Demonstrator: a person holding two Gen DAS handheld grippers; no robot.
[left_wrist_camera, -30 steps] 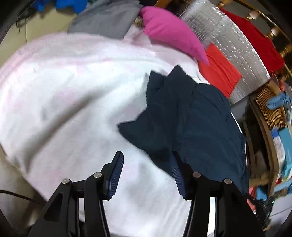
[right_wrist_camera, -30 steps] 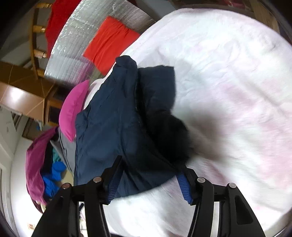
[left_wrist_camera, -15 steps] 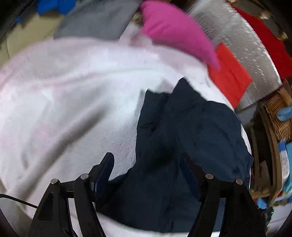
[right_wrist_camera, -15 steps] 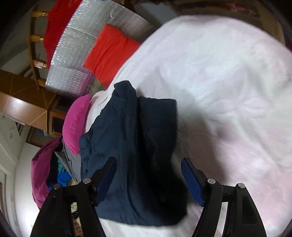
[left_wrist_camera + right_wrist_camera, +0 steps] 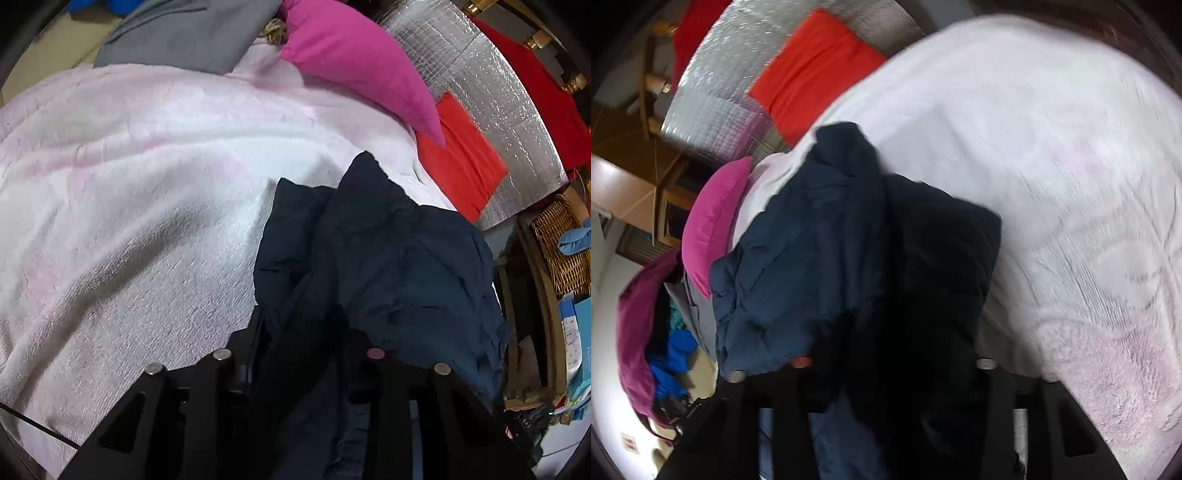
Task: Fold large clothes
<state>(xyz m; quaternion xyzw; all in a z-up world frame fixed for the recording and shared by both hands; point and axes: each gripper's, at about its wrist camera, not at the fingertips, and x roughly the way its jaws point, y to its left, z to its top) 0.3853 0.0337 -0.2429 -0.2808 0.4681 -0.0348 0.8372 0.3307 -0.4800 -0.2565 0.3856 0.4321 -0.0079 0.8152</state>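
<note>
While your two grippers meet over it, the white blanket (image 5: 140, 206) covers the whole bed, and the navy garment (image 5: 399, 266) lies crumpled near the bed's edge by the red cushion (image 5: 458, 162). A pink pillow (image 5: 354, 62) rests against the same side, touching the blanket. Beyond that edge a wicker basket (image 5: 554, 243) holds something blue, only partly seen. Your left gripper (image 5: 299, 365) has its jaws buried in navy cloth, apparently pinching it. Your right gripper (image 5: 894, 365) is likewise smothered in fabric; whether it grips cannot be told.
</note>
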